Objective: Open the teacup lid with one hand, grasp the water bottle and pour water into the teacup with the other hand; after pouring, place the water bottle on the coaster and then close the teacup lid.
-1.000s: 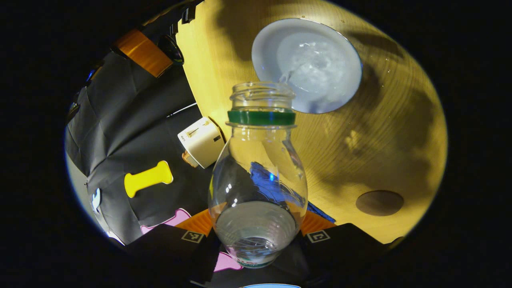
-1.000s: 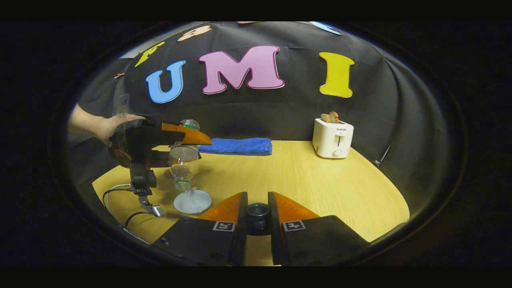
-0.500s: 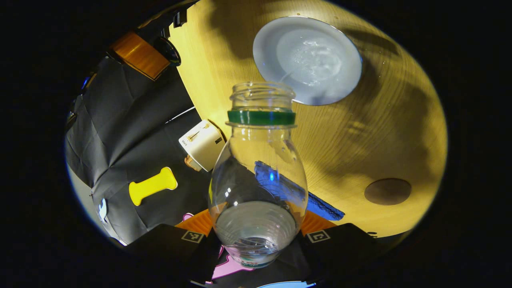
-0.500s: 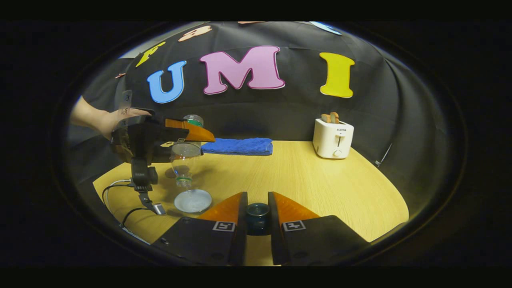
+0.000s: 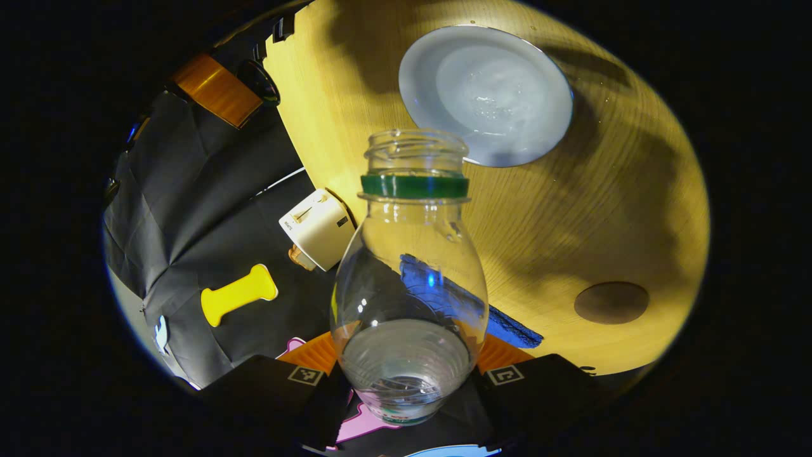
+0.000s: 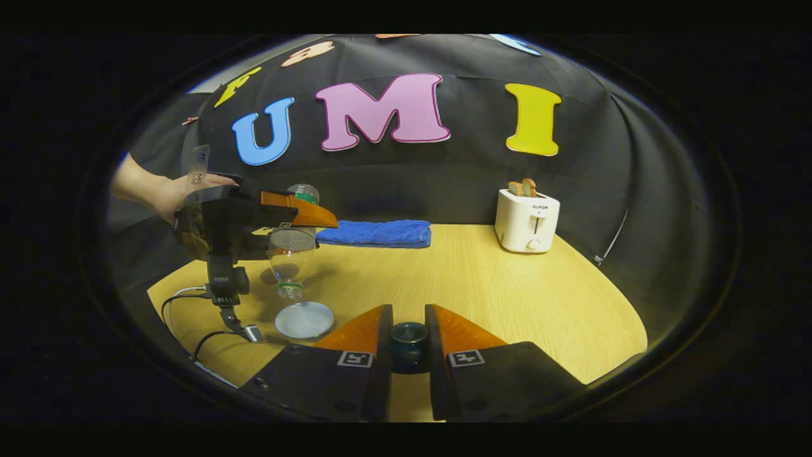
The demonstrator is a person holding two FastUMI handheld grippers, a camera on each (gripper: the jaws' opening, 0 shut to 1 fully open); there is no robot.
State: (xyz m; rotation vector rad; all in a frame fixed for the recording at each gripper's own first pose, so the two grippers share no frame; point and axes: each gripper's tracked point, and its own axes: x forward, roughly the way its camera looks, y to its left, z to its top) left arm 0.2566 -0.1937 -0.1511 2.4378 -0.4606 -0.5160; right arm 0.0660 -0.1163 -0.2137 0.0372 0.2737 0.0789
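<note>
My left gripper (image 5: 409, 355) is shut on the base of a clear water bottle (image 5: 409, 273) with a green neck ring. The uncapped mouth points down toward the table. Below and beyond the mouth stands the pale open teacup (image 5: 485, 95) with water in it, and no stream leaves the bottle. A round brown coaster (image 5: 611, 303) lies on the table to the right. In the right gripper view, my right gripper (image 6: 408, 320) is shut on the dark teal teacup lid (image 6: 408, 339). Farther left, a hand holds the left gripper (image 6: 254, 219) with the bottle (image 6: 290, 260) neck-down above the teacup (image 6: 304, 319).
A white toaster (image 6: 526, 222) with bread stands at the back right of the wooden table (image 6: 507, 298). A folded blue towel (image 6: 374, 232) lies at the back. Cables (image 6: 184, 304) trail over the table's left edge below the left gripper.
The water stream from the bottle into the teacup has stopped, and the bottle's mouth has risen a little above the cup. The right gripper with the lid has stayed put.
</note>
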